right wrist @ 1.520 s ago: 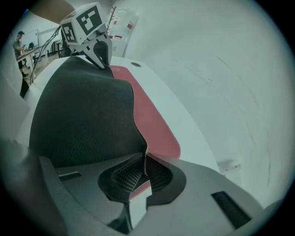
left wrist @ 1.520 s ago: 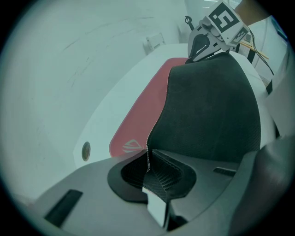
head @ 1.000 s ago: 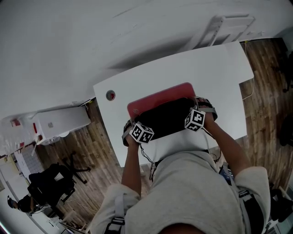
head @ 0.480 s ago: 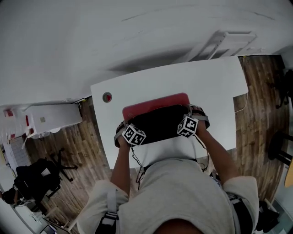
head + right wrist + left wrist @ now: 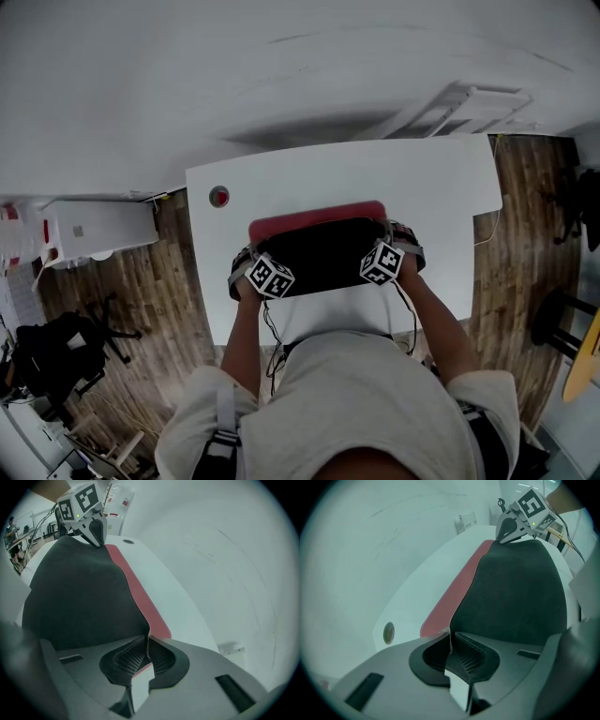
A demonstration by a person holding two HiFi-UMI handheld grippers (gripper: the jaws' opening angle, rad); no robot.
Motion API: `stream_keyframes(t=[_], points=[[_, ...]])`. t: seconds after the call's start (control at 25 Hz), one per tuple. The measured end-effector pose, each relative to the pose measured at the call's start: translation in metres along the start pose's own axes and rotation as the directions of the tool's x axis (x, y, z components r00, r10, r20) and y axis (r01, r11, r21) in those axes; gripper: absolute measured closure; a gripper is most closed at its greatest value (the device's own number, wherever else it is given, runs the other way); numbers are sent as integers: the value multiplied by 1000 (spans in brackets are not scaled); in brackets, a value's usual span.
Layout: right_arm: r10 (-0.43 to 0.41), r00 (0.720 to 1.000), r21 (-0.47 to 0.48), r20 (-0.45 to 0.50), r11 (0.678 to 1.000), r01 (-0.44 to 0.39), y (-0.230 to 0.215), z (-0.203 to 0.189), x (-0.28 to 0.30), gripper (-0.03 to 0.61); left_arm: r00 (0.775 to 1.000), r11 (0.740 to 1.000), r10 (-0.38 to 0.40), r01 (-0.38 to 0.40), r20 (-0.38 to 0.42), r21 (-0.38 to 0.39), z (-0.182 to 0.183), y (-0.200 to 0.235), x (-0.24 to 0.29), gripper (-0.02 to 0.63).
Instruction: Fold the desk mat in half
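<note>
The desk mat (image 5: 323,255) lies on the white table (image 5: 281,173), its near half turned over so the black underside faces up. A narrow strip of its red top (image 5: 319,212) shows along the far edge. My left gripper (image 5: 253,262) is shut on the mat's left corner, with the stitched edge pinched between the jaws (image 5: 450,641). At the other corner my right gripper (image 5: 391,242) is shut on the edge too (image 5: 147,648). Both corners are held a little above the mat. Each gripper view shows the other gripper across the black fold (image 5: 511,527) (image 5: 91,527).
A round grommet (image 5: 218,197) sits in the table's far left corner. A white wall fitting (image 5: 459,105) stands behind the table. On the wooden floor are a white cabinet (image 5: 94,230) and a black chair (image 5: 56,352) at left, and a stool (image 5: 562,319) at right.
Both grippers have carried the mat's near edge farther toward the far edge. The black underside covers more and the red strip has grown narrower.
</note>
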State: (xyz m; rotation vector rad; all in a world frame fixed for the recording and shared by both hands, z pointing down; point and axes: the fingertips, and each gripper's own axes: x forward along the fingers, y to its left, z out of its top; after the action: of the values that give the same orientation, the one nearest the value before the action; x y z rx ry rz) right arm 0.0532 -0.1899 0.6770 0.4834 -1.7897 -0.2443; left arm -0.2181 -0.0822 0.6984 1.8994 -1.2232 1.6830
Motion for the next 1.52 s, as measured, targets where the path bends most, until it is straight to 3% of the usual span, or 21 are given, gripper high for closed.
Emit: stream_keyframes(t=[1.52], points=[[-44, 999, 44, 11, 998, 43, -28, 14, 17, 526, 997, 998, 65, -65, 30, 4, 14, 39, 13, 583]])
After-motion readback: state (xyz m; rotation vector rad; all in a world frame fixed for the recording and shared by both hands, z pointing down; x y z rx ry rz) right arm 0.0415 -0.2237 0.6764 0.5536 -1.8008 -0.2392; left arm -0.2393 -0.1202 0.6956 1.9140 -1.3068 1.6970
